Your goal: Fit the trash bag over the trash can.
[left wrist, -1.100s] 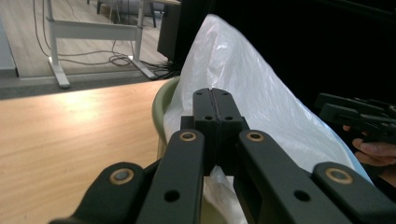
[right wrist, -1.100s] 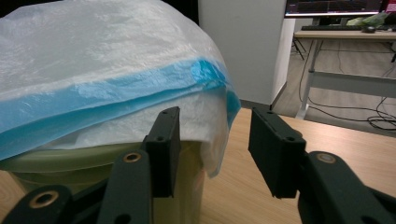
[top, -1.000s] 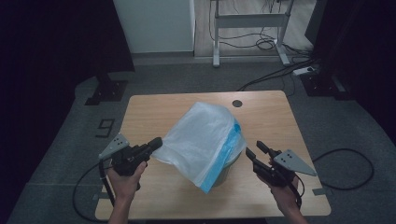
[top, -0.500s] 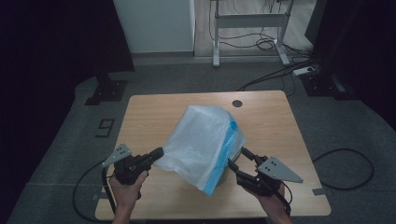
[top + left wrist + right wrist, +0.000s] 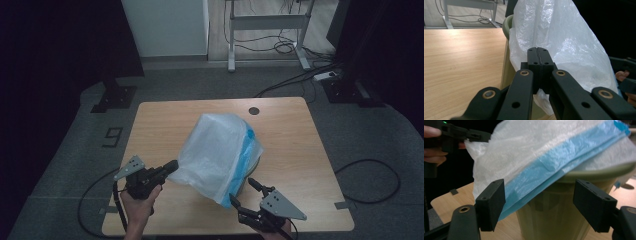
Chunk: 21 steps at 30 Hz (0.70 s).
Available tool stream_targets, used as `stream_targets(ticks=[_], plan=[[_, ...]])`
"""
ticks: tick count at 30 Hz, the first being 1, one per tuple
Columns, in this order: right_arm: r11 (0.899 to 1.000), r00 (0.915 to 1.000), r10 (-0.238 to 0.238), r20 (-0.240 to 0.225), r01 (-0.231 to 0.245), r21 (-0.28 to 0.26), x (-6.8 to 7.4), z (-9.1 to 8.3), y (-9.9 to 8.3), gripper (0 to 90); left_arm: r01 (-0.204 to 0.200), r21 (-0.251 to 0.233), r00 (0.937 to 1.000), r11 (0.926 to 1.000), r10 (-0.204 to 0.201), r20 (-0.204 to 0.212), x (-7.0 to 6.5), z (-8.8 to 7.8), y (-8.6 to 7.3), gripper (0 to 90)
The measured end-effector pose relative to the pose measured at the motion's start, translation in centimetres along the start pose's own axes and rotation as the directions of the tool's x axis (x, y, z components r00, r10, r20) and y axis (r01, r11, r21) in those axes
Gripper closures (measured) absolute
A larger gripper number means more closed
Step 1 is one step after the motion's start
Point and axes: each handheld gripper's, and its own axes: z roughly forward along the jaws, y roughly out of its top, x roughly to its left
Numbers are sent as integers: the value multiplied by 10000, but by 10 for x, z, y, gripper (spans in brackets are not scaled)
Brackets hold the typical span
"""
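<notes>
From above, the white plastic bag (image 5: 216, 150) with its blue band drapes over the olive-green bin (image 5: 254, 162) so fully that I can see little more than a sliver of the bin's rim beside the blue edge. The bin's base and most of its wall are hidden there. In my right gripper view the bin (image 5: 554, 217) is plainer: its rim runs under the blue band and its wall drops out of the frame at the bottom. Whether the bag's mouth is round the rim or just lying on it I cannot make out.

My left tongs (image 5: 170, 166) are closed tight on a fold of the bag's near-left edge; in the left gripper view the pads (image 5: 539, 58) meet with no gap and a scrap of film (image 5: 543, 100) hangs out below them. My left hand (image 5: 136, 206) comes in from the bottom edge, the tongs pointing level towards the bag, over the wooden worktop (image 5: 165, 115).

My right tongs (image 5: 245, 192) have just been opening and now stand wide. The blue edge of the bag and the bin lie between the jaws, but the pads (image 5: 492, 203) touch neither. They sit low at the worktop's near edge, angled up towards the bag's lower corner; my right hand is mostly cut off by the frame.
</notes>
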Motion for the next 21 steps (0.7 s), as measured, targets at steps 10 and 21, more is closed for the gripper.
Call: stream_targets(ticks=[10,21], plan=[[9968,9960,792,-409,-789,91,-3,10,-4,528,-25,38,9998,10000,24,179,-4,3,-1,900],[9991,9988,417,-273,-418,-38,-5,1,-1,886,-535,105,9977,9985,530,413,-17,1,12,857]])
